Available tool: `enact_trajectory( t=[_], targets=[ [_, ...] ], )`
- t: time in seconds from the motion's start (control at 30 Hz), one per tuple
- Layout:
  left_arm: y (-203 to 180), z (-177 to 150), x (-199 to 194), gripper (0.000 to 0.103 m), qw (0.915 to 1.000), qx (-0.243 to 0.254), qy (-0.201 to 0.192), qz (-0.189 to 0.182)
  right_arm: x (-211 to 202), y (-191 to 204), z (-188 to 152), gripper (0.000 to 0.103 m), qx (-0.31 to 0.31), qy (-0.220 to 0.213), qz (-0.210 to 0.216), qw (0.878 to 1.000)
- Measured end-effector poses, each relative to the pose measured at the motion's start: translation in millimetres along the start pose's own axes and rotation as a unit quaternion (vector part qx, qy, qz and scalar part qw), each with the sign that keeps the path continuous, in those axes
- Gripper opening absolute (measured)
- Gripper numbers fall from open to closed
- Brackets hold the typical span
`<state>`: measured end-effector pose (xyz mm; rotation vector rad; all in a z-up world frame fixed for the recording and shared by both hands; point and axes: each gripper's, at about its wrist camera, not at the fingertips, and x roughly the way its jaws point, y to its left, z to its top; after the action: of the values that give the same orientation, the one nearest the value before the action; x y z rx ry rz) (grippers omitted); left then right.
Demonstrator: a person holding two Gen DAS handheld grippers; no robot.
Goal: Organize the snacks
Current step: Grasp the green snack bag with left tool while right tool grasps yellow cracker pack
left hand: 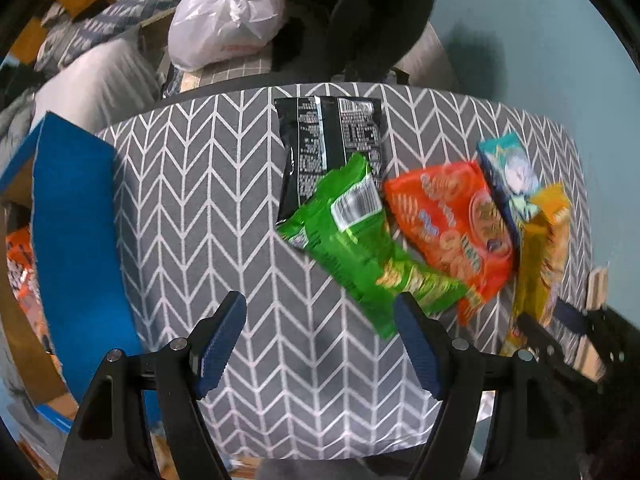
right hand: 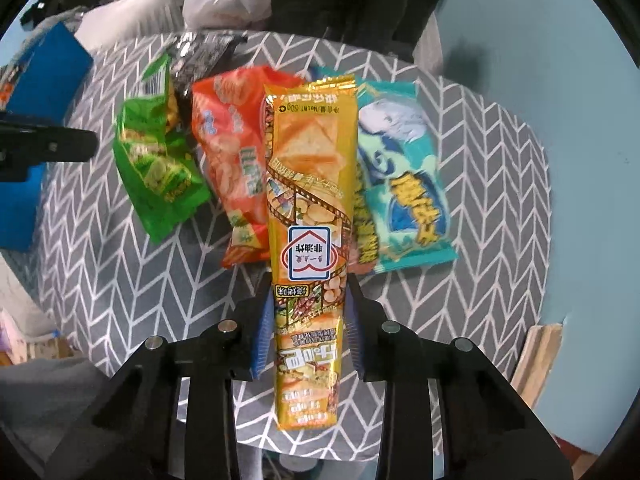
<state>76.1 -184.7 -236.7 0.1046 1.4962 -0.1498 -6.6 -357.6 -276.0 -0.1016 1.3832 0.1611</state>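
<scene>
My right gripper [right hand: 308,304] is shut on a long yellow snack pack [right hand: 310,200], held above the round table [right hand: 100,280]; the pack also shows in the left wrist view [left hand: 540,248]. On the table lie a green bag [left hand: 360,236] [right hand: 158,164], an orange bag [left hand: 452,228] [right hand: 232,160], a teal bag [left hand: 508,172] [right hand: 404,176] and a black bag [left hand: 324,148] [right hand: 200,56]. My left gripper [left hand: 320,320] is open and empty, its right finger [left hand: 416,336] by the green bag's near end.
A blue box [left hand: 76,240] [right hand: 48,64] stands at the table's left edge with orange packs behind it. A white plastic bag [left hand: 228,12] and bedding lie beyond the table. The table has a grey herringbone cloth [left hand: 200,200].
</scene>
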Motion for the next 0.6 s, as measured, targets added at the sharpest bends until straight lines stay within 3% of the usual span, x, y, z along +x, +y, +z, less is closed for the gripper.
enact_trajectory(
  t=[0.4, 0.6],
  targets=[
    [-6, 31, 49, 0.082, 0.9958, -0.078, 0.042, -0.02, -25, -15, 42, 0.03, -0.008, -0.017, 0.021, 1.0],
    [-13, 35, 79, 0.082, 0.9932, -0.091, 0.067, -0.028, -21, -15, 53, 0.03, -0.014, -0.018, 0.025, 0.999]
  ],
)
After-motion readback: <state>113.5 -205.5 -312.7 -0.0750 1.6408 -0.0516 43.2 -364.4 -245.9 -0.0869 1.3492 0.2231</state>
